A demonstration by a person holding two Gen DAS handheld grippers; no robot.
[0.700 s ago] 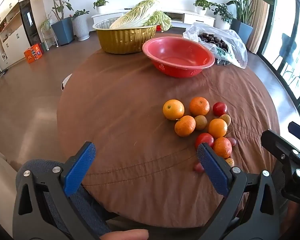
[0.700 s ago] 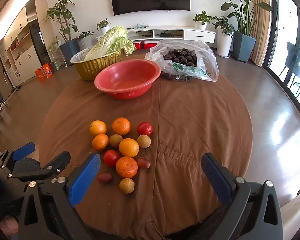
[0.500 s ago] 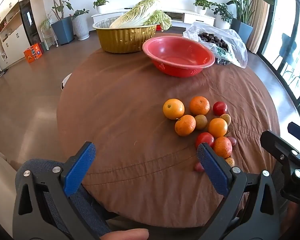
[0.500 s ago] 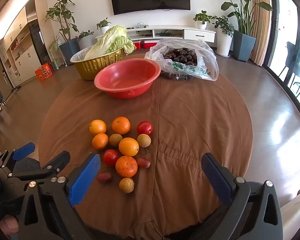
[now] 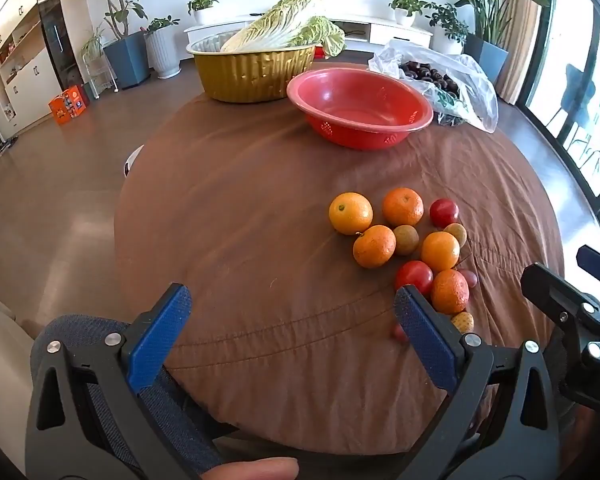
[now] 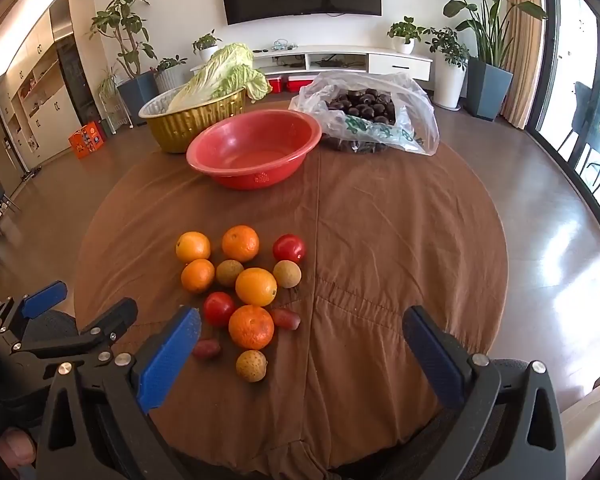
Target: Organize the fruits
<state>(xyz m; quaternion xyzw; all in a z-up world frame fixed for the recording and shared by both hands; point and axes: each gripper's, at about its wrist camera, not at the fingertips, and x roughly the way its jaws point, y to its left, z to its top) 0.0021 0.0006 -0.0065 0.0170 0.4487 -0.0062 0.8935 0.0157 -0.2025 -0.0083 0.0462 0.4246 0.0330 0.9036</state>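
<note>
A cluster of fruit lies on the brown tablecloth (image 6: 400, 240): several oranges (image 6: 256, 286) (image 5: 374, 246), two red tomatoes (image 6: 289, 248) (image 5: 414, 276), small tan longans (image 6: 251, 365) and small reddish fruits (image 6: 286, 319). An empty red basin (image 6: 256, 152) (image 5: 360, 100) stands beyond them. My left gripper (image 5: 292, 328) is open and empty, low at the near table edge, left of the fruit. My right gripper (image 6: 300, 348) is open and empty, just short of the nearest orange (image 6: 251, 327). Each gripper shows in the other's view.
A gold foil tray (image 6: 192, 120) with a napa cabbage (image 6: 220, 76) stands at the back left. A clear plastic bag of dark chestnuts (image 6: 368, 108) lies at the back right. The round table's edge drops to wood floor all around.
Both grippers have crept slightly forward toward the fruit. The fruit and the basin have not moved.
</note>
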